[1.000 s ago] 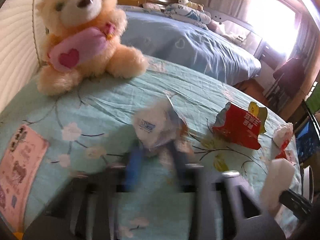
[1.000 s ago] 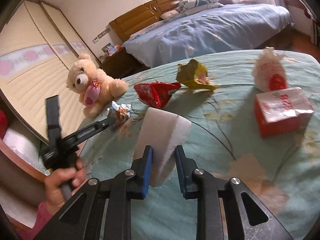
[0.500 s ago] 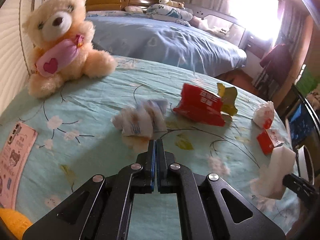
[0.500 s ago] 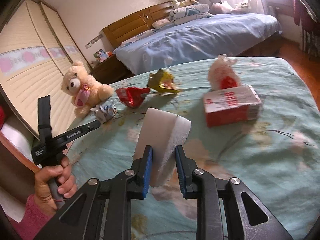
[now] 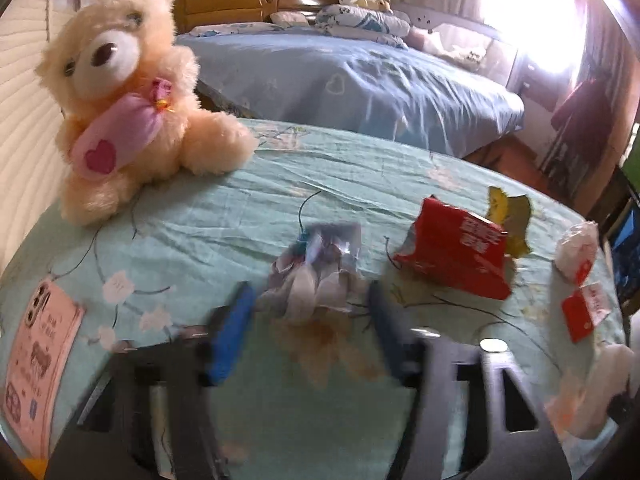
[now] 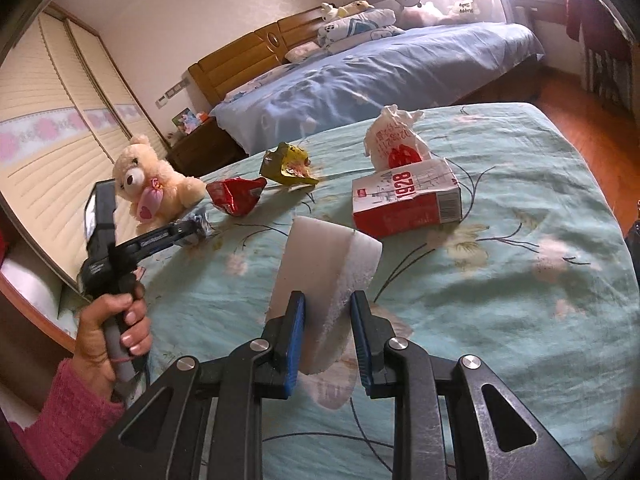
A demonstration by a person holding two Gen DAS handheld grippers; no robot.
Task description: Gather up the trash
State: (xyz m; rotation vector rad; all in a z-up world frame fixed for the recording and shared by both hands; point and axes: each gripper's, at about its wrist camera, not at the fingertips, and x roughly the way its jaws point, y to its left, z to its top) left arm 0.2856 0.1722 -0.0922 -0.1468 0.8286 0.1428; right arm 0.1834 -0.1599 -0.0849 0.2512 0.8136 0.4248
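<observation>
My left gripper (image 5: pixel 310 300) is open, its blue pads either side of a crumpled silver-white wrapper (image 5: pixel 318 270) lying on the teal flowered cloth (image 5: pixel 240 216). My right gripper (image 6: pixel 328 316) is shut on a white foam piece (image 6: pixel 326 264), held above the cloth. Other trash lies on the cloth: a red snack bag (image 5: pixel 456 254) (image 6: pixel 236 196), a yellow wrapper (image 5: pixel 510 216) (image 6: pixel 288 164), a crumpled white-and-red paper bag (image 6: pixel 394 140) (image 5: pixel 578 250) and a red-and-white carton (image 6: pixel 406 198) (image 5: pixel 586 310). The left gripper also shows in the right wrist view (image 6: pixel 192 228).
A cream teddy bear (image 5: pixel 128 96) sits at the far left of the cloth. A pink phone (image 5: pixel 38 364) lies at the left edge. A bed with blue bedding (image 5: pixel 344 80) stands beyond the table. Slatted wardrobe doors (image 6: pixel 52 160) are on the left.
My left gripper was shut half a second ago; its jaws have opened and moved forward around the silver-white wrapper. My right gripper still holds the foam piece.
</observation>
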